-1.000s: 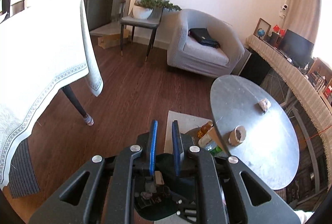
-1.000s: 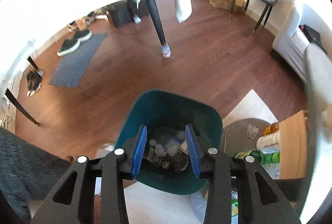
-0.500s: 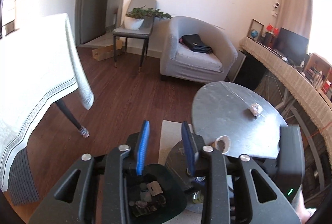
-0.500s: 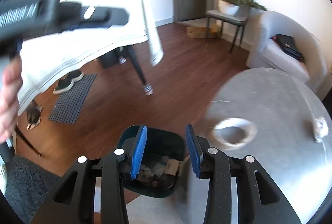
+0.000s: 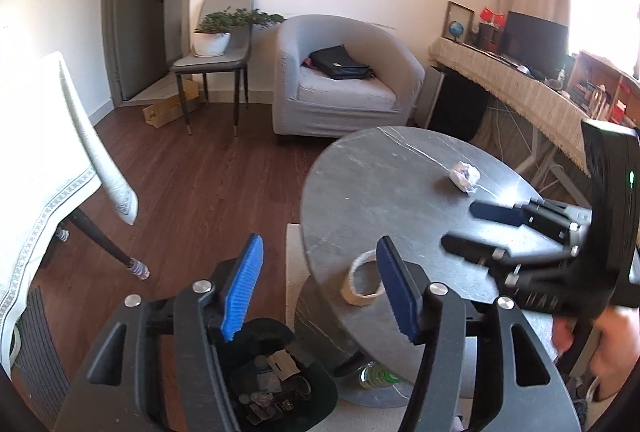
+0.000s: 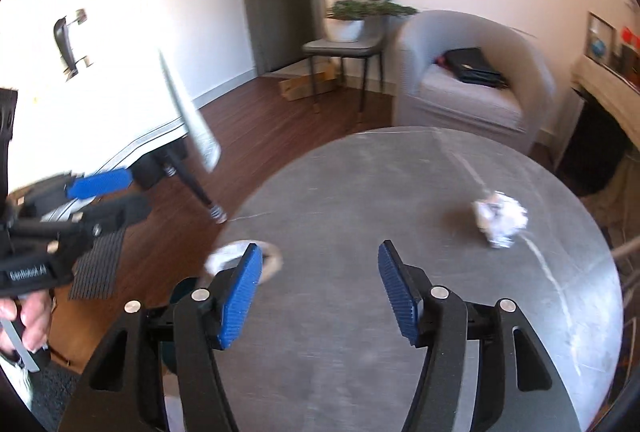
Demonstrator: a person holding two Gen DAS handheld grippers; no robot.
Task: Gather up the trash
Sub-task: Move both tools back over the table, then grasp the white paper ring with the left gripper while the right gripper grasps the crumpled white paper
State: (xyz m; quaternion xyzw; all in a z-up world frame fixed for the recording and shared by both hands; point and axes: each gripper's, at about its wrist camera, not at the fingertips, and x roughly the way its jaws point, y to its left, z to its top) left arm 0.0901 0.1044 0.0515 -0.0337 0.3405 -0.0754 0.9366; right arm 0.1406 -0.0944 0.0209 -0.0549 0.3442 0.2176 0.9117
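A round grey table (image 5: 400, 191) holds a crumpled white paper ball (image 5: 464, 175) at its far side and an empty tape roll (image 5: 362, 282) at its near left edge. A dark green bin (image 5: 276, 384) with trash in it stands on the floor below the table's edge. My left gripper (image 5: 320, 288) is open and empty above the bin and beside the roll. My right gripper (image 6: 320, 290) is open and empty over the table (image 6: 400, 232), with the paper ball (image 6: 500, 218) ahead to its right and the roll (image 6: 244, 258) by its left finger.
A grey armchair (image 5: 340, 75) with a black bag stands behind the table. A table with a white cloth (image 5: 48, 167) is at the left. Bottles (image 5: 376, 376) lie under the round table. A cloth-covered sideboard (image 5: 520, 83) runs along the right.
Both grippers have risen from over the bin to table height. The left gripper has opened wide. The right gripper has swung over the table top.
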